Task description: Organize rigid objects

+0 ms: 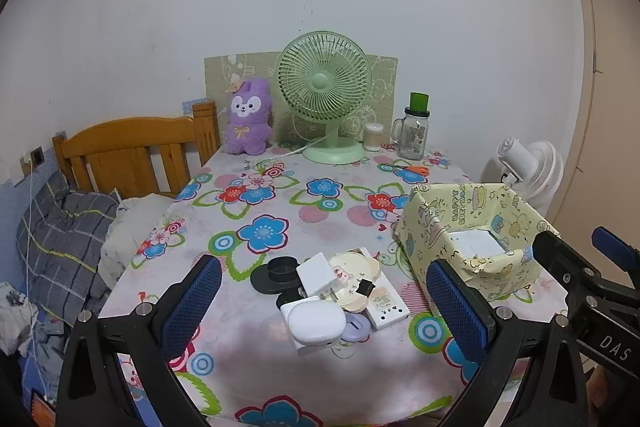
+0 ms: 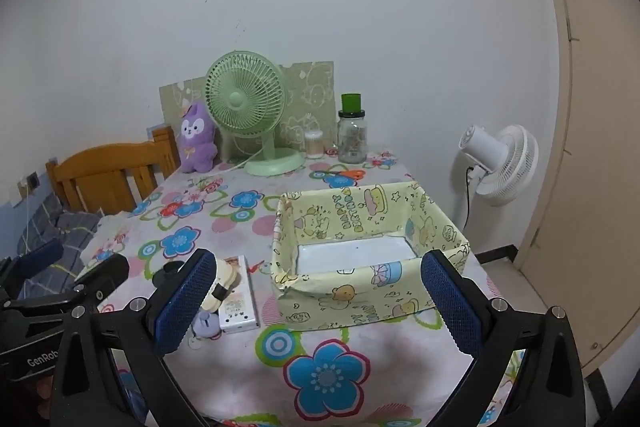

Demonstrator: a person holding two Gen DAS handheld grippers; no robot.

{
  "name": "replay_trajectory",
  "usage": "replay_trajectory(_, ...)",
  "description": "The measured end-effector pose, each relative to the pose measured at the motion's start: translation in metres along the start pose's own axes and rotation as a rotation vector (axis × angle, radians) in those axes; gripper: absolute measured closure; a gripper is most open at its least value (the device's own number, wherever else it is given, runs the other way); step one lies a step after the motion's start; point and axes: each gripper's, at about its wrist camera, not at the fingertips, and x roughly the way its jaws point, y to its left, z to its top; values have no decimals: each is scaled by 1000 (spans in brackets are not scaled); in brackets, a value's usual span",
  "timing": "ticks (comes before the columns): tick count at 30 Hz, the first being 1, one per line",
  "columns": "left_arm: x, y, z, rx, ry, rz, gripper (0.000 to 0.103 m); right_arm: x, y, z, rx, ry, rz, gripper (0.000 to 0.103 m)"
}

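A pile of small hard items lies on the flowered tablecloth (image 1: 280, 203): a black round stand (image 1: 277, 273), a white plug adapter (image 1: 318, 273), a cream round case (image 1: 354, 269), a white rounded case (image 1: 316, 323), a lilac disc (image 1: 357, 327) and a white flat charger (image 1: 386, 301). My left gripper (image 1: 322, 301) hangs open just before this pile, nothing between its fingers. A yellow cartoon-print box (image 2: 360, 291) with a white floor stands to the right. My right gripper (image 2: 318, 301) is open in front of the box's near wall. The charger (image 2: 238, 297) shows beside its left finger.
At the table's back stand a green desk fan (image 1: 324, 95), a purple plush (image 1: 247, 117), a cotton-swab tub (image 1: 373, 137) and a glass jar with a green cap (image 1: 414, 131). Orange scissors (image 1: 412, 169) lie near them. A wooden bed frame (image 1: 132, 151) is left; a white fan (image 2: 500, 163) stands right.
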Motion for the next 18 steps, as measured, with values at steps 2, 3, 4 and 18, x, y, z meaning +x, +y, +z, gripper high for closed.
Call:
replay_trajectory(2, 0, 0, 1, 2, 0, 3, 0, 0, 0, 1, -1, 0, -1, 0)
replay_trajectory(3, 0, 0, 2, 4, -1, 6, 0, 0, 0, 1, 0, 0, 1, 0)
replay_trajectory(4, 0, -1, 2, 4, -2, 8, 0, 0, 0, 0, 0, -1, -1, 0)
replay_trajectory(18, -3, 1, 1, 7, -7, 5, 0, -7, 3, -1, -9, -51, -19, 0)
